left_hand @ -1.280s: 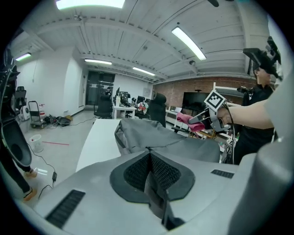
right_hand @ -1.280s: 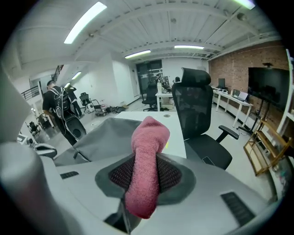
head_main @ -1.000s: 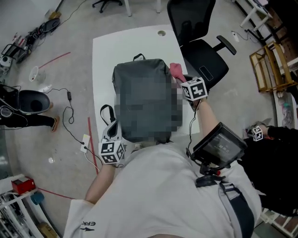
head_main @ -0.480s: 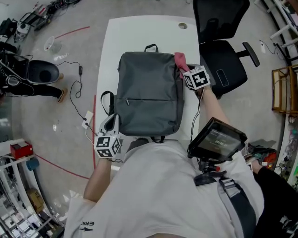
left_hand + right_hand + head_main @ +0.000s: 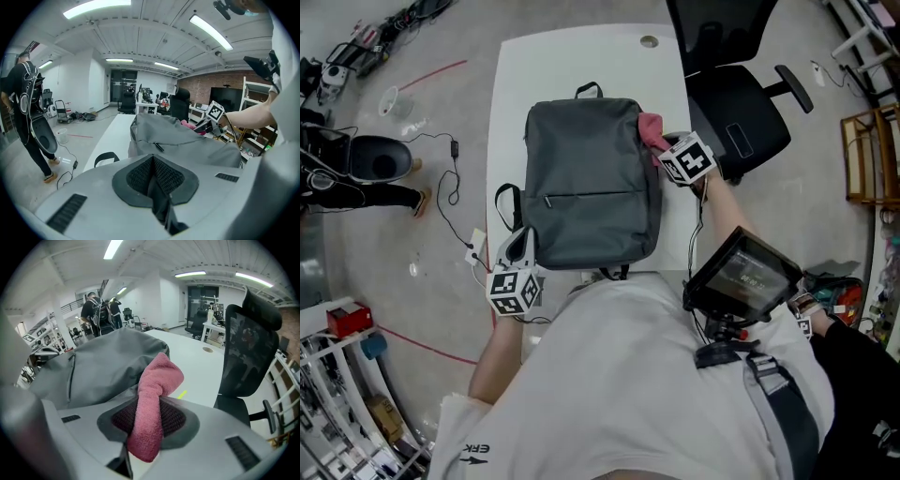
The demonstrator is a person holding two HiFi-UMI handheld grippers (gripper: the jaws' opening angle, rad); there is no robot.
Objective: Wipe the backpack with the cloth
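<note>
Right gripper [image 5: 149, 423]: jaws clamped on pink terry cloth [image 5: 153, 394], a folded wad sticking up and forward out of the pads. Cloth end touches the right side of the grey backpack [image 5: 591, 183], close to its top corner. Left gripper [image 5: 154, 185]: jaws shut on a dark strap [image 5: 160, 204], a thin strip pinched between the pads, at the backpack's near left corner. Backpack lies flat on the white worktop [image 5: 511, 84], front pocket zip up, carry handle toward the far edge, covering most of the worktop's near half. Black office chair [image 5: 736, 112] stands just off the worktop's right edge.
</note>
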